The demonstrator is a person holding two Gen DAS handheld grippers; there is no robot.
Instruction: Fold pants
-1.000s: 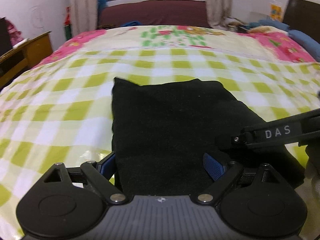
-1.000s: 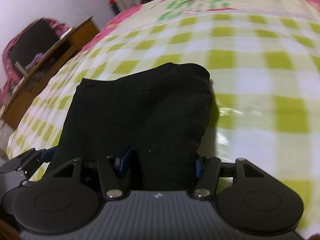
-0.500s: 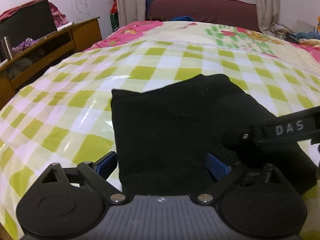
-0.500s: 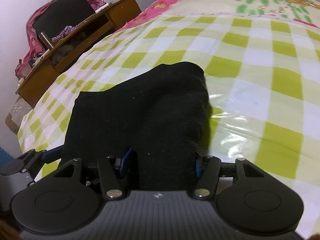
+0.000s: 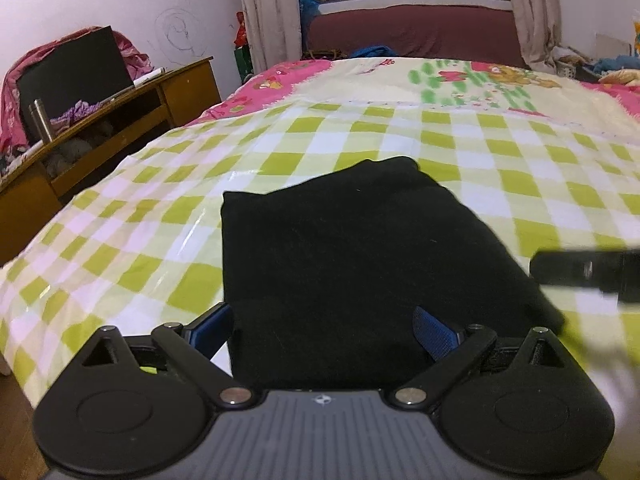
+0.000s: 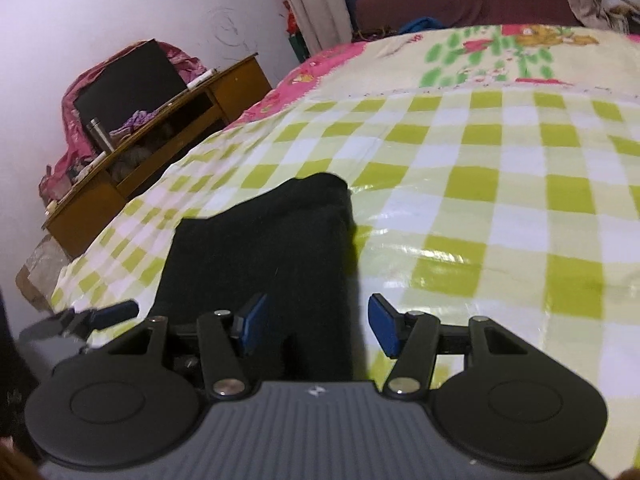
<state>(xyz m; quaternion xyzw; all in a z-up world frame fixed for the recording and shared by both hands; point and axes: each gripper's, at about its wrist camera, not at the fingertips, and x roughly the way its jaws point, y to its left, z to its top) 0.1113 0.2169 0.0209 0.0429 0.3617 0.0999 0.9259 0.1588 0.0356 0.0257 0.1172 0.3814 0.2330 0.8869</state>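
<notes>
The black pants lie folded into a compact rectangle on the green-and-white checked bed cover. My left gripper is open, its blue pads wide apart over the near edge of the pants. My right gripper is open too, just above the near right edge of the pants. Neither gripper holds cloth. The right gripper's finger shows blurred at the right of the left wrist view. The left gripper's finger shows at the left of the right wrist view.
A wooden desk with a dark screen, a metal flask and clutter stands left of the bed. A maroon couch and a curtained window are behind the bed. The pink floral bedspread covers the far part.
My right gripper has opened and let go of the pants' edge and drawn back to the right. Both cameras have lifted and tilted up. The pants lie still.
</notes>
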